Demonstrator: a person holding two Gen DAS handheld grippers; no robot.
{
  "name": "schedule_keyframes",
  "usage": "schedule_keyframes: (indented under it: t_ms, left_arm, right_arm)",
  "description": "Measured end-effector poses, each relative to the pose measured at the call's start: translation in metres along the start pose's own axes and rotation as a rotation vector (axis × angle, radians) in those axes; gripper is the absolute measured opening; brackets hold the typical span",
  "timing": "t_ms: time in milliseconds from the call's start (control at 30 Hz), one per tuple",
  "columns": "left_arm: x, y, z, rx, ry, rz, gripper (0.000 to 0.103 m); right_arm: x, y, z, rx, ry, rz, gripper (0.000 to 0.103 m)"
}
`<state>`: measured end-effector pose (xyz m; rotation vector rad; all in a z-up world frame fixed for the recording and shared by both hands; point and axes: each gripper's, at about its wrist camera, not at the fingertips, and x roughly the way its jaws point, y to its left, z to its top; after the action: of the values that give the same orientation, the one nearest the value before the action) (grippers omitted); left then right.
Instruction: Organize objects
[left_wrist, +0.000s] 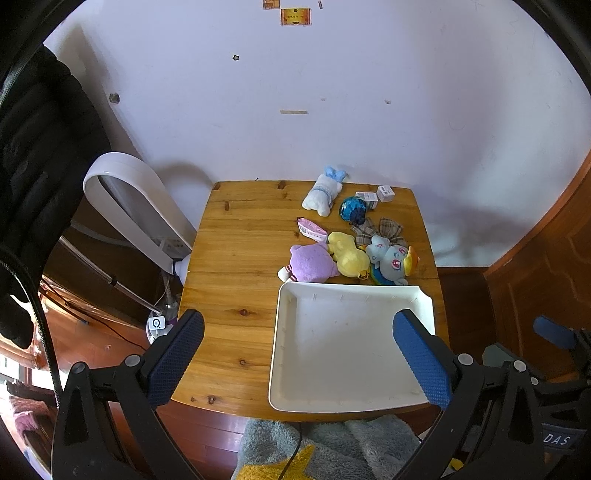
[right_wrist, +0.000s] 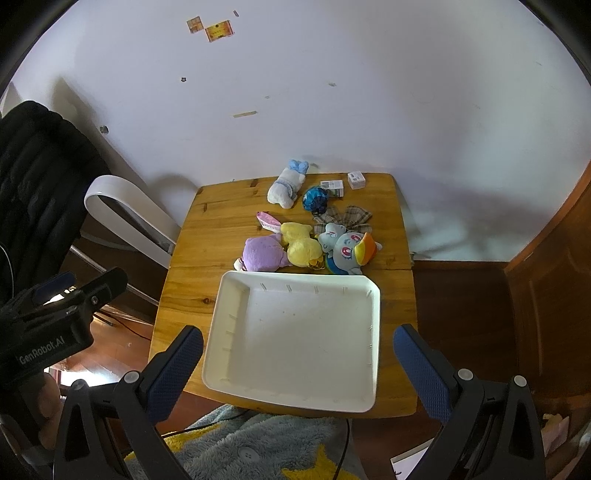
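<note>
Nothing is gathered yet: the white tray (right_wrist: 295, 402) sits bare at the near edge of the wooden table (right_wrist: 184, 280), and every toy lies beyond its far rim, so this reads as the opening step, before the first pick. The left gripper (left_wrist: 297, 363) and the right gripper (right_wrist: 297, 369) both hang above the tray's near side with their blue-padded fingers spread wide and holding nothing. Closest to the tray, touching or nearly touching its far rim, are 3 plush toys in a row: a purple plush (right_wrist: 260, 254), a yellow plush (right_wrist: 301, 245) and a blue pony plush (right_wrist: 345, 253). Behind them lie a plaid bow (right_wrist: 351, 216), a pink pouch (right_wrist: 267, 220), a blue ball (right_wrist: 314, 198), a white plush with blue ears (right_wrist: 286, 186) and 2 small white boxes (right_wrist: 345, 183) near the wall. The next move likely calls for reaching over the tray to 1 of the front toys and pinching its soft body across the middle. The only clear writing is "GenRobot.AI" on the left gripper's housing in the right wrist view; the box labels are too small to read.
</note>
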<state>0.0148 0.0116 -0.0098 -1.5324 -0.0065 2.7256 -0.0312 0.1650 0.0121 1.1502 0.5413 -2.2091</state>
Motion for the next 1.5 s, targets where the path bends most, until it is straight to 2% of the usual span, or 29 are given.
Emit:
schedule_keyframes:
  t_ms: [900, 1233, 1500]
  left_arm:
    - [-0.014, -0.036, -0.014, -0.042, -0.038, 0.019, 0.102]
    - [-0.009, -0.042, -0.008, -0.034, -0.032, 0.02, 0.102]
    - [0.005, -0.041, 0.012, -0.013, -0.032, -0.001, 0.102]
  right_arm:
    - [-0.006, -0.039, 0.002, -0.11, -0.032, 0.085, 0.103]
    - [-0.004, -0.048, 0.015, -0.082, -0.06, 0.106, 0.103]
    - [0.017, -0.052, 0.036, -0.023, -0.018, 0.132, 0.103]
